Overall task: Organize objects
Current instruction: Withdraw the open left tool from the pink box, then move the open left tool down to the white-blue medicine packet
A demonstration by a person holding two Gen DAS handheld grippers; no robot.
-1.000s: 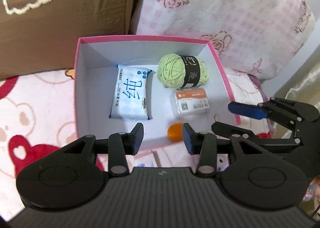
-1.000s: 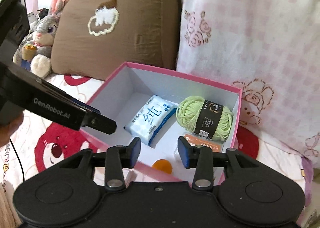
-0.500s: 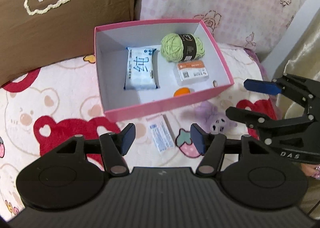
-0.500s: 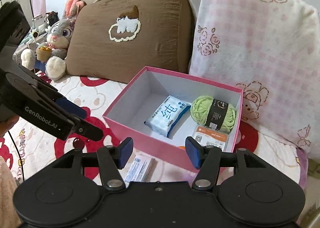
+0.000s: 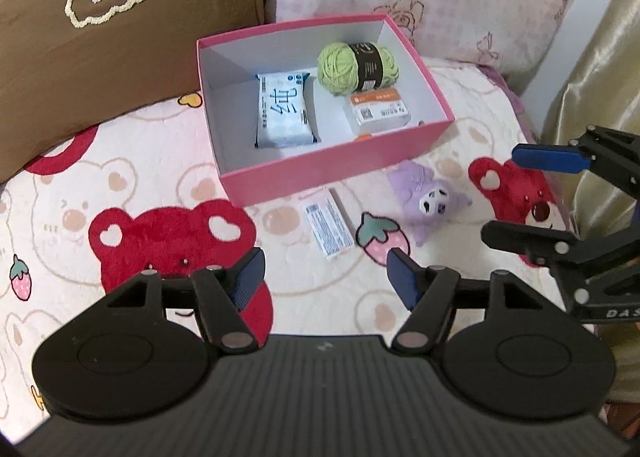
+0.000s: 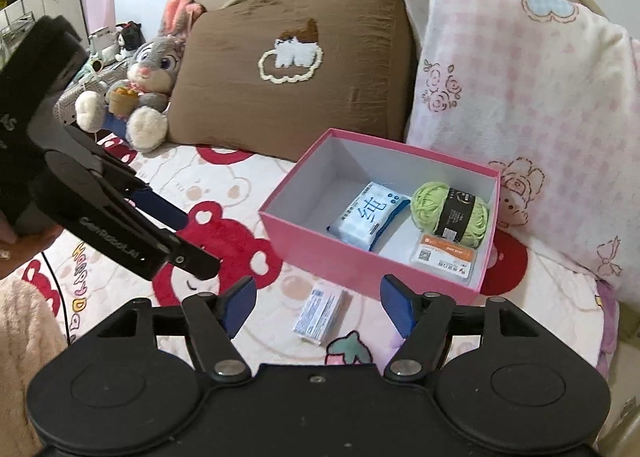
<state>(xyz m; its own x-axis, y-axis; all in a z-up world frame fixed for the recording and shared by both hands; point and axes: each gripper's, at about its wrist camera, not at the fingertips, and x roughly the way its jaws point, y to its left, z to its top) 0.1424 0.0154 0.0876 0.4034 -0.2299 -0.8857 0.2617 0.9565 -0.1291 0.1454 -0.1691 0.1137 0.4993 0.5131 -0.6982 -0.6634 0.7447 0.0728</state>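
Two pillows back a pink box (image 5: 320, 173) on the bed; outside its front wall lie a soft purple plush toy (image 5: 430, 203) and a light, stiff white packet (image 5: 329, 225), best pinched across its narrow sides. Left gripper (image 5: 324, 277) and right gripper (image 6: 316, 303) hover empty, jaws opening, with bare bedspread all round.

orange item (image 5: 363, 136) mostly hidden, perhaps round

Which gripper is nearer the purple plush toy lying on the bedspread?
Right. The right gripper hangs open just beside the purple plush toy; the left gripper, jaws opening and empty, sits further back, with the toy ahead to its right.
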